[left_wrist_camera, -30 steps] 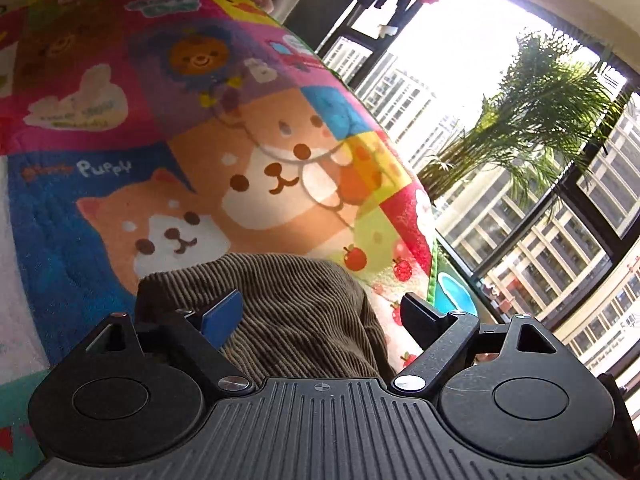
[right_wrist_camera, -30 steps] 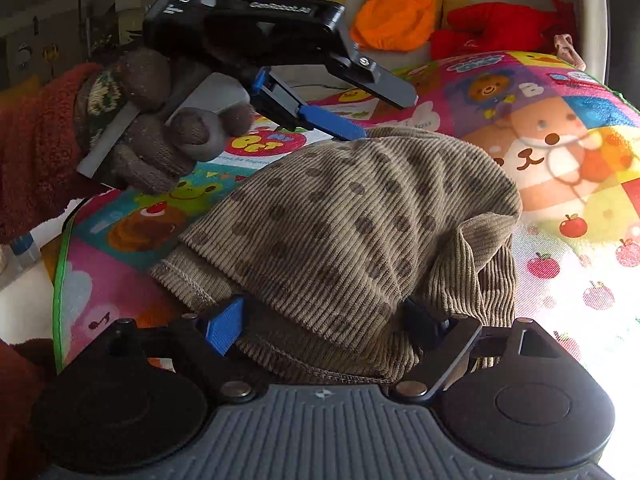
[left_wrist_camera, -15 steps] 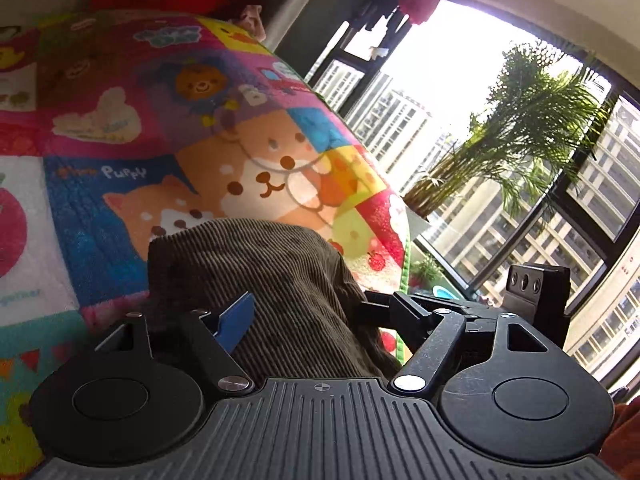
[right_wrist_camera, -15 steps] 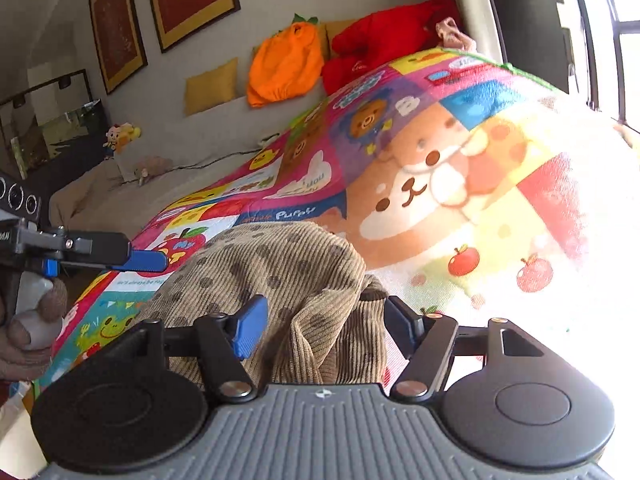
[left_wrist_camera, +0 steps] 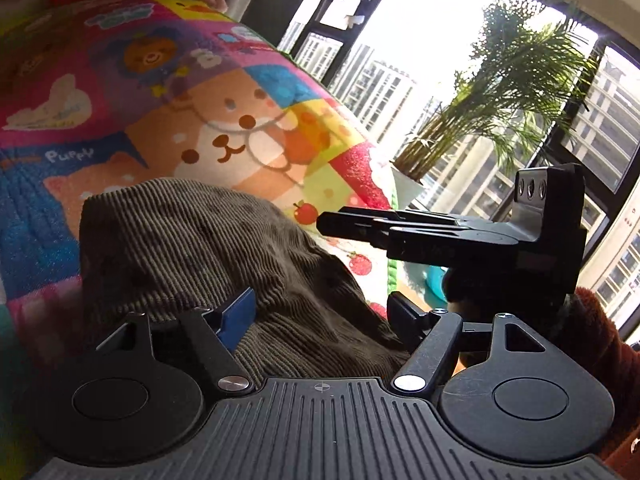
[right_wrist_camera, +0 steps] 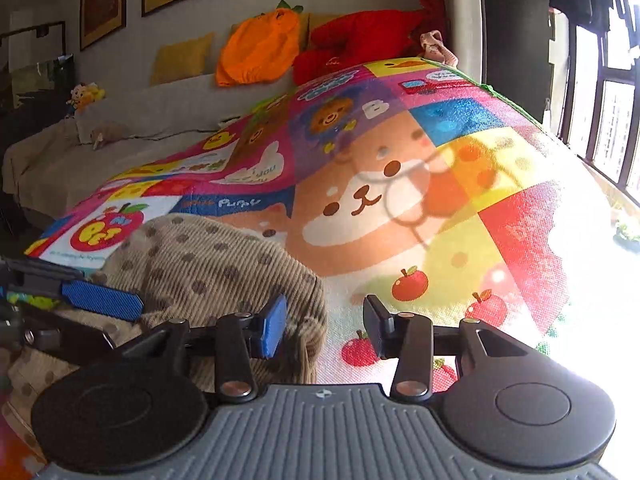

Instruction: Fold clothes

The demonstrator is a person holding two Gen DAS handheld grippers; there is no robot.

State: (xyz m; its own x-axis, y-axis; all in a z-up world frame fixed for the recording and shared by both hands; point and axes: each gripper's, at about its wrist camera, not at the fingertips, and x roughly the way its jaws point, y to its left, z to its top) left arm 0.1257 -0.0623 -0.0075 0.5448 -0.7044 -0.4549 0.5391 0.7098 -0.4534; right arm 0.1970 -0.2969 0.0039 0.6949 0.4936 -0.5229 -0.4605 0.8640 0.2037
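Observation:
A brown ribbed garment with dark dots point(right_wrist_camera: 208, 264) lies bunched on the colourful cartoon play mat point(right_wrist_camera: 400, 184). In the left wrist view the garment point(left_wrist_camera: 208, 256) fills the space between the fingers of my left gripper point(left_wrist_camera: 320, 312), which is open with the cloth lying between its jaws. My right gripper point(right_wrist_camera: 324, 326) is open just right of the garment's edge, above the mat, holding nothing. The right gripper also shows side-on in the left wrist view point(left_wrist_camera: 332, 222). The left gripper's blue fingertip point(right_wrist_camera: 104, 300) shows at the left of the right wrist view.
A grey sofa point(right_wrist_camera: 132, 120) at the back carries an orange cushion point(right_wrist_camera: 260, 48), a red plush point(right_wrist_camera: 360, 44) and a yellow pillow point(right_wrist_camera: 180, 56). A tall window point(left_wrist_camera: 500, 92) with a potted palm point(left_wrist_camera: 480, 96) stands to the right of the mat.
The right gripper has let go of the garment and moved off its right edge. The garment has dropped lower onto the mat. The left gripper has stayed open over the cloth.

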